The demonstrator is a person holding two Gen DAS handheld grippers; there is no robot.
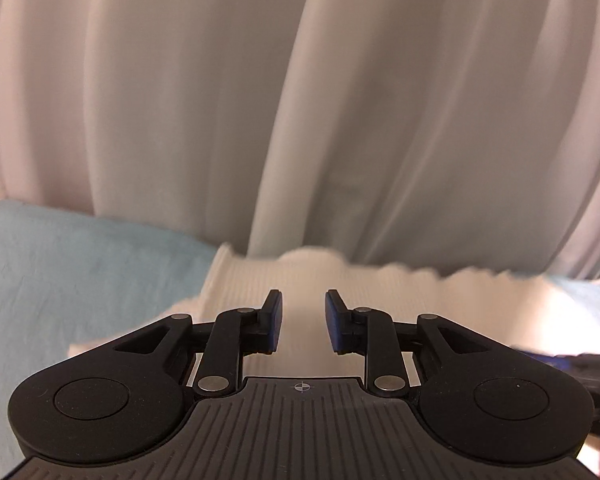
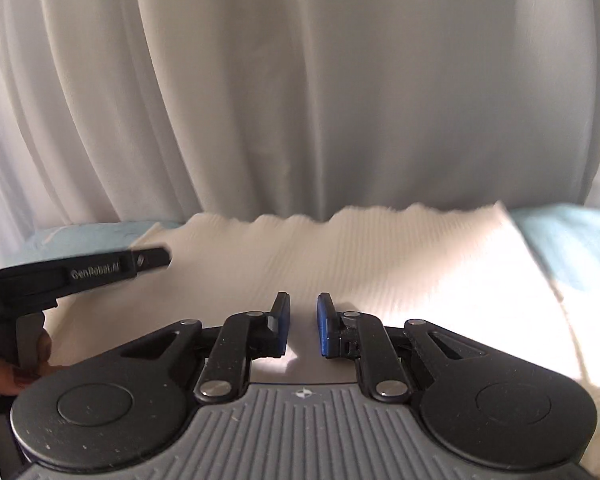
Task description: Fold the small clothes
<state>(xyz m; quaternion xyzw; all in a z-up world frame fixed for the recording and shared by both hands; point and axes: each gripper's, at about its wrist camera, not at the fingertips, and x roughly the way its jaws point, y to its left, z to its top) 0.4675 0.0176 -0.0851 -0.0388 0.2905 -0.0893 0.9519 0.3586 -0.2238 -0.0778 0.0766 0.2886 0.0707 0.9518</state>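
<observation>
We see a white ribbed garment [image 2: 380, 264] lying flat, spread ahead of and beneath both claws, with its wavy far edge against a pale curtain [image 2: 300, 80]. The cloth runs well out to the right of our right claw [image 2: 303, 328] and under its fingers. That claw stands a narrow way apart, its blue pads [image 2: 324, 332] facing each other with bare cloth showing through the gap; nothing is gripped between them. To its left, the body of the other tool comes in from the side above the garment, with a hand [image 2: 16, 372] on its handle.

From the left wrist view, our left claw [image 1: 304, 320] is a little wider, pads parted and holding nothing, poised over the same garment [image 1: 380, 292], which stretches ahead and to the right of it. Left of this claw lies a light blue sheet [image 1: 72, 264] under the garment; it also shows at the far right of the right claw.
</observation>
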